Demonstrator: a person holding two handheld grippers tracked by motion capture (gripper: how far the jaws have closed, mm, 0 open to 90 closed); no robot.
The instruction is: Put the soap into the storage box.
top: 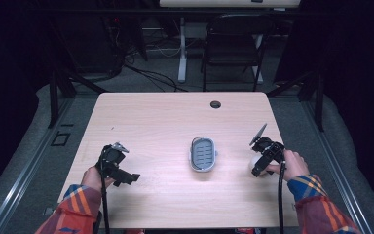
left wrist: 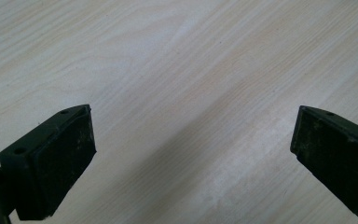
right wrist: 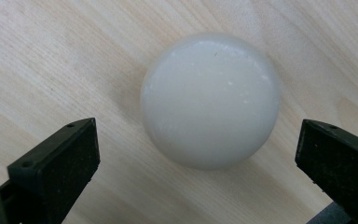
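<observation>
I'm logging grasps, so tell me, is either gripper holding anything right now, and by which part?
Nothing is held. The right gripper is open above the white soap bar, not touching it. The left gripper is open over the bare table.

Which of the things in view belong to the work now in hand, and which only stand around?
Part of the work:
- white round soap, lying on the table between the open jaws of the right gripper
- grey soap dish, mid-table
- left gripper, open over bare wood

Only standing around:
- black chair behind the table
- cables on the floor
</observation>
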